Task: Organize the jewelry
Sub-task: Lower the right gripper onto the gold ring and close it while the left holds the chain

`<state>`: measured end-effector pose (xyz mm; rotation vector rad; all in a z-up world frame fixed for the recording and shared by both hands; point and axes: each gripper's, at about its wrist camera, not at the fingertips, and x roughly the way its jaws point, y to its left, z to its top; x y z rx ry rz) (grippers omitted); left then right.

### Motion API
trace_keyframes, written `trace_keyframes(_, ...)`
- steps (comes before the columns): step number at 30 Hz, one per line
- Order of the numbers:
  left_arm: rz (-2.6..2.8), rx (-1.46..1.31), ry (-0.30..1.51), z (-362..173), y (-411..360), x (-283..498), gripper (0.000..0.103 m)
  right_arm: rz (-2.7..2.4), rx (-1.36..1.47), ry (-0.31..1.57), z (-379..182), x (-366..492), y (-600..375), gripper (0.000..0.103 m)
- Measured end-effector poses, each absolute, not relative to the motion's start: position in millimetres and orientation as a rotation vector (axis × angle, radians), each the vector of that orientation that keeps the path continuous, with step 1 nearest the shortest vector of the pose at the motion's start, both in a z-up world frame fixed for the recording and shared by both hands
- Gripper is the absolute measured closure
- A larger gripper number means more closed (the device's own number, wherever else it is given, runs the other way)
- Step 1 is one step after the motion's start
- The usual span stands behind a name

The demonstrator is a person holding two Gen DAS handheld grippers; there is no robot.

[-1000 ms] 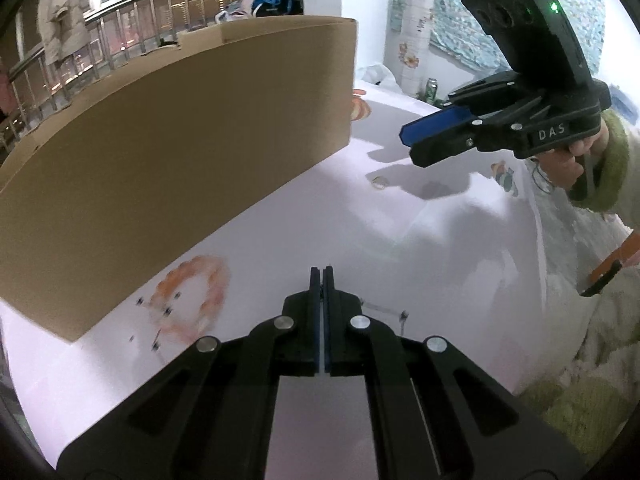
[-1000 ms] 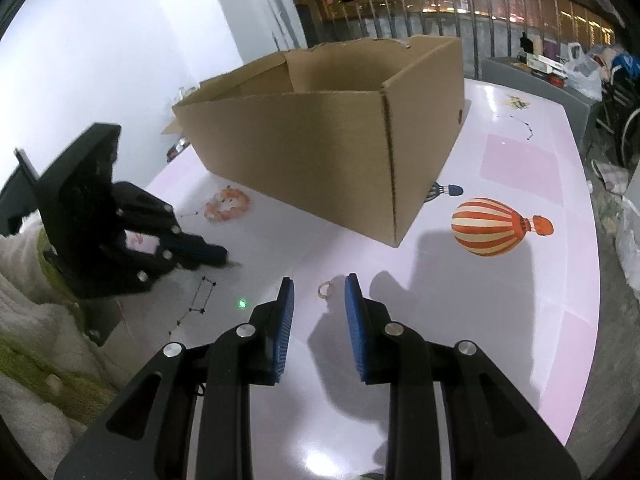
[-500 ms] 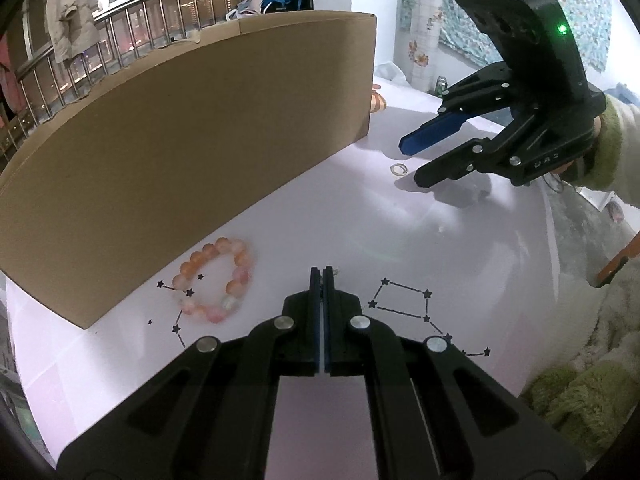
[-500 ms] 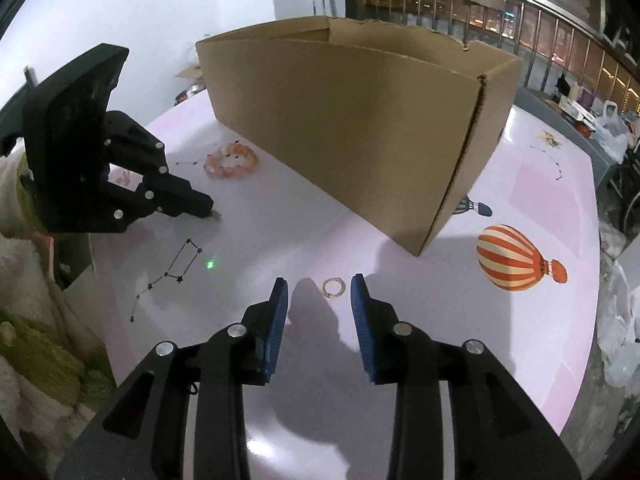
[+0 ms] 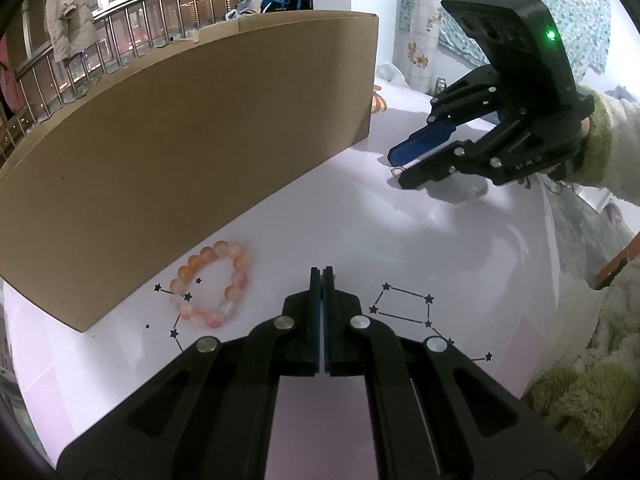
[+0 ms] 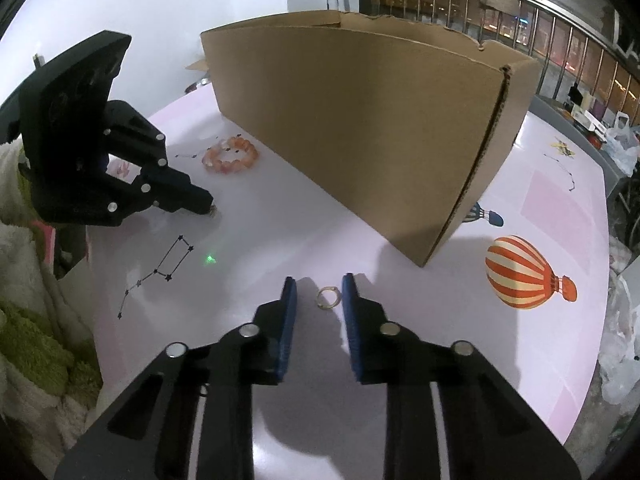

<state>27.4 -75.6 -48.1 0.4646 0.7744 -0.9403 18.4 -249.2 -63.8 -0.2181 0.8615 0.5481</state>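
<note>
A: Ring (image 6: 328, 298) lies flat on the table (image 6: 400, 280), between the right gripper (image 6: 319, 292)'s fingers, which have just been closing but don't touch it.

B: It should centre, then pinch gently. The left gripper (image 5: 321, 280)'s fingers are pressed together, empty, near the bracelet (image 5: 212, 284).

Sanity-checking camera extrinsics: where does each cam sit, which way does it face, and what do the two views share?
Left wrist: on the left tongs, shut, angled down at the table; shows bracelet, right tongs, a fuzzy sleeve.
Right wrist: on the right tongs, just closing around the still-untouched ring; shows left tongs.
Shared: cardboard box, bracelet, ring, constellation print.
</note>
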Motion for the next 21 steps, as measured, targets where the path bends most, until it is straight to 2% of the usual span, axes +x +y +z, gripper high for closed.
trace_keyframes(3, -0.939, 0.466, 0.774, -48.4, -75.6, 27.2, 0.103, 0.547, -0.207, 0.861, -64.6, 18.7, -251.2, 0.091)
trace_keyframes(16, -0.946, 0.454, 0.777, -47.5, -75.8, 30.0, 0.103, 0.535, -0.160, 0.871, -66.0, 21.9, -249.7, 0.092)
trace_keyframes(18, -0.946, 0.454, 0.776, -47.1, -75.3, 29.7, 0.103, 0.534, -0.151, 0.868, -64.9, 21.2, -250.2, 0.098)
trace_keyframes(21, -0.949, 0.449, 0.776, -46.3, -74.3, 29.0, 0.103, 0.531, -0.150, 0.869, -64.6, 20.7, -250.3, 0.098)
